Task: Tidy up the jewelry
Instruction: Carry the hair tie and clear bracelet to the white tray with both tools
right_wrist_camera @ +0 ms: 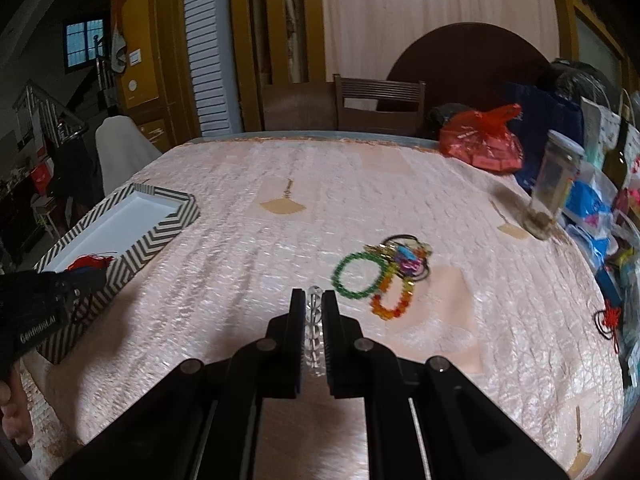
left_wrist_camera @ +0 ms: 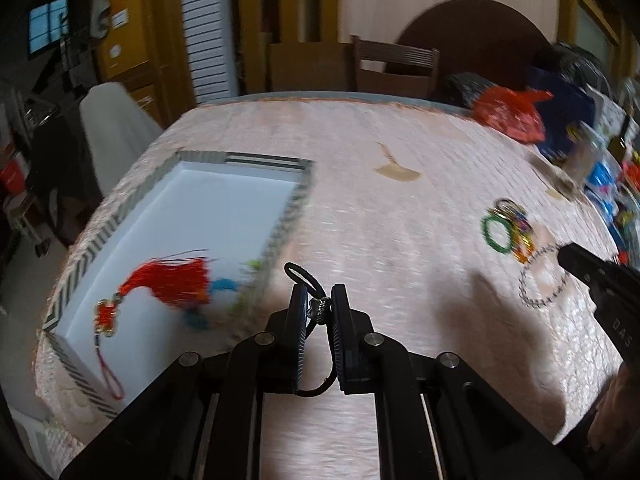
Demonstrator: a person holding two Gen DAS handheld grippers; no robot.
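My left gripper (left_wrist_camera: 318,296) is shut on a black cord with a small metal charm (left_wrist_camera: 320,310), just right of a chevron-rimmed tray (left_wrist_camera: 296,204) with a white floor. A red tassel (left_wrist_camera: 168,284) and blurred blue and green pieces (left_wrist_camera: 224,286) lie in the tray. My right gripper (right_wrist_camera: 314,300) is shut on a clear bead bracelet (right_wrist_camera: 314,332), which hangs as a loop (left_wrist_camera: 522,284) in the left wrist view. Beyond it on the pink cloth lie a green bracelet (right_wrist_camera: 358,276), an orange one (right_wrist_camera: 394,300) and a tangle of coloured pieces (right_wrist_camera: 404,258).
A glass jar (right_wrist_camera: 554,184), a red plastic bag (right_wrist_camera: 484,140) and packets crowd the table's right side. A red knotted cord (right_wrist_camera: 608,316) lies near the right edge. Wooden chairs (right_wrist_camera: 380,100) stand behind the table. The tray (right_wrist_camera: 160,216) sits at the left edge.
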